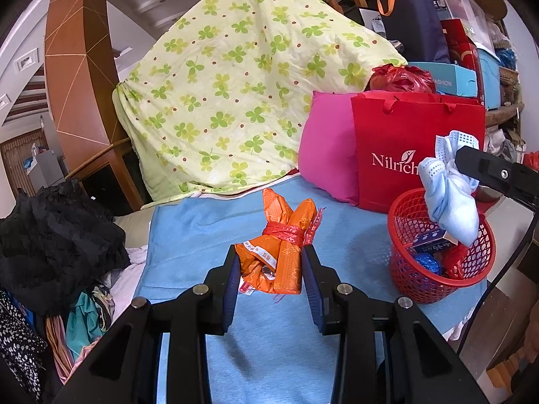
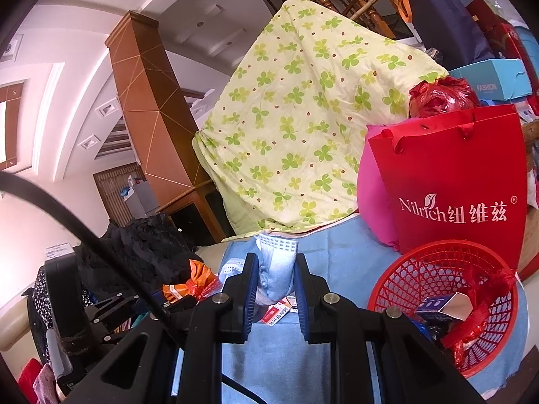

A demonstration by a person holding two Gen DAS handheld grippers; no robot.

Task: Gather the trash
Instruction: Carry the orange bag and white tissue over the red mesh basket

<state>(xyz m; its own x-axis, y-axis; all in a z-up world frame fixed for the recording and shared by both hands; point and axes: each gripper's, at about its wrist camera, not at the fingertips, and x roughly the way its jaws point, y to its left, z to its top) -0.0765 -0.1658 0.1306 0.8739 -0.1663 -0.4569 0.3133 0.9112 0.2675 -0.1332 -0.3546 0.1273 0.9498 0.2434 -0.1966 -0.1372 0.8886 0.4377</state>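
My left gripper (image 1: 270, 262) is shut on an orange wrapper bundle (image 1: 281, 245) tied with red string, held just above the light blue cloth (image 1: 209, 235). My right gripper (image 2: 277, 281) is shut on a crumpled blue-and-white face mask wad (image 2: 274, 266); in the left wrist view the wad (image 1: 448, 185) hangs above the red mesh basket (image 1: 434, 245). The basket (image 2: 438, 269) holds a small dark blue box (image 2: 438, 306), red plastic and a blue wrapper (image 1: 427, 262). The orange bundle (image 2: 195, 281) also shows left of my right gripper.
A red Nilrich paper bag (image 1: 404, 155) and a pink pillow (image 1: 330, 155) stand behind the basket. A clover-print quilt (image 1: 235, 84) is piled at the back. Black lace cloth (image 1: 57, 235) and mixed clothes lie to the left. Stacked boxes fill the right.
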